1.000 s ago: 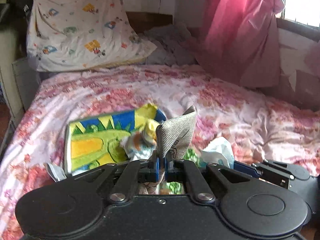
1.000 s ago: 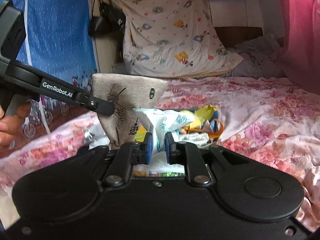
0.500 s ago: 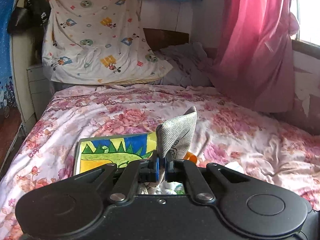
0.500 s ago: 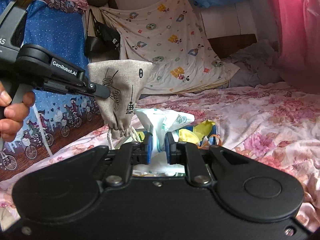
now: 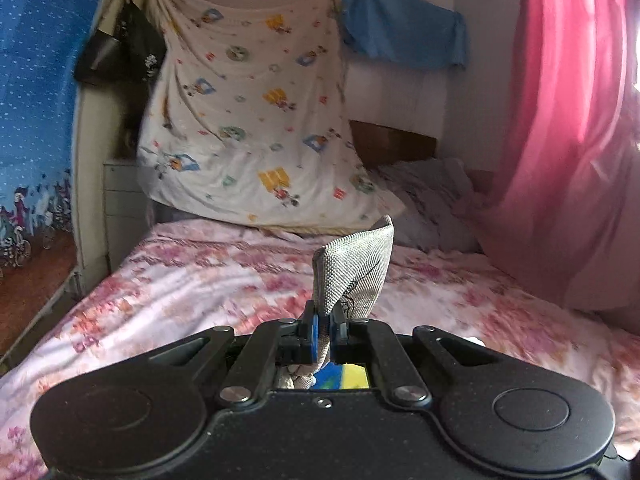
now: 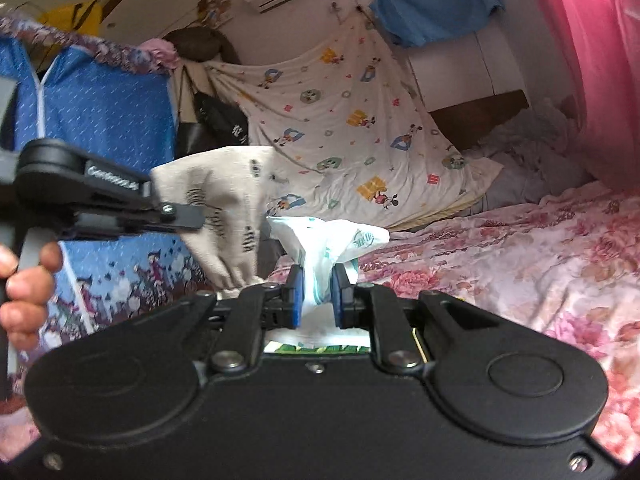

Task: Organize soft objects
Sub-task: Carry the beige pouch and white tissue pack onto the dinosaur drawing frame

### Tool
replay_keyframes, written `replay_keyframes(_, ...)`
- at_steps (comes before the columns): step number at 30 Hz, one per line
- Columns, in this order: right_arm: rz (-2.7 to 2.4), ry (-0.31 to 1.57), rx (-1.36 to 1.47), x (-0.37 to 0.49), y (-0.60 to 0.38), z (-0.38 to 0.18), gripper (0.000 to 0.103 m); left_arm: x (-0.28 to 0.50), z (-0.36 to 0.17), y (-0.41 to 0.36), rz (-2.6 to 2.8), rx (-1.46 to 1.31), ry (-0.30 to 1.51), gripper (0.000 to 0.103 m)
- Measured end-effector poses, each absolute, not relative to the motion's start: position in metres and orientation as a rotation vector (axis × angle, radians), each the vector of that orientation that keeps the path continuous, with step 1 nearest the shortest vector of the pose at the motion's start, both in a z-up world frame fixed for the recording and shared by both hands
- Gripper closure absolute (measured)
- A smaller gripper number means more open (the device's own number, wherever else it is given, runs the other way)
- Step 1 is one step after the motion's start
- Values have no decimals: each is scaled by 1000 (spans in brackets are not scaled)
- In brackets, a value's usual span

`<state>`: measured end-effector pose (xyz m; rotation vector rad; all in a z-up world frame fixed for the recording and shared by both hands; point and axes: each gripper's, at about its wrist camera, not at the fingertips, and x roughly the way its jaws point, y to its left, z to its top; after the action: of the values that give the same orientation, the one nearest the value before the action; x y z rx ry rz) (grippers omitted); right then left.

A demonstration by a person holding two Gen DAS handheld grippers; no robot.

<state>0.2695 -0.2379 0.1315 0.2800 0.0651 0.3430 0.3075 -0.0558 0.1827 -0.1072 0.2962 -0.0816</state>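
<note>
Blue patterned hanging (image 6: 100,120) at far left in the right wrist view, with a person's hand (image 6: 24,280) low beside it, wrapped round a grey handle. Next along, left gripper (image 6: 196,216) reaching in from the left, clamped tight on a grey drawstring pouch (image 6: 228,208) printed with dark line drawings (blurred, details unclear); pouch hanging in the air, gathered neck downward, clear of the bed. Just right of it, right gripper (image 6: 316,296) pinching a white soft packet (image 6: 324,240) with pale green print, blue pads pressed into its crumpled middle, packet raised above the near edge of the floral bedsheet (image 6: 520,248). Behind, a cartoon-print sheet (image 6: 352,128) strung up against the wall, blue cloth (image 6: 436,0) above, pink curtain (image 6: 592,60) at far right.

From the left wrist view: same pouch (image 5: 354,276) sticking up from the closed left gripper (image 5: 325,326), floral bedsheet (image 5: 200,280) beyond, and a scrap of yellow-and-blue fabric (image 5: 344,376) glimpsed below through the frame.
</note>
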Motion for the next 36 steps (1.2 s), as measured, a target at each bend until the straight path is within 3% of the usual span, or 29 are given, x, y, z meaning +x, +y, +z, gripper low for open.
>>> replay_keyframes(10, 369, 163, 391, 347, -217, 101, 94, 386, 130, -26, -16, -233, 343, 99)
replay_keyframes(23, 359, 343, 375, 395, -188, 64, 94, 422, 55, 17, -15, -372, 555, 99)
replay_keyframes(36, 378, 501, 249, 397, -172, 68, 92, 433, 34, 24, 11, -427, 709, 98)
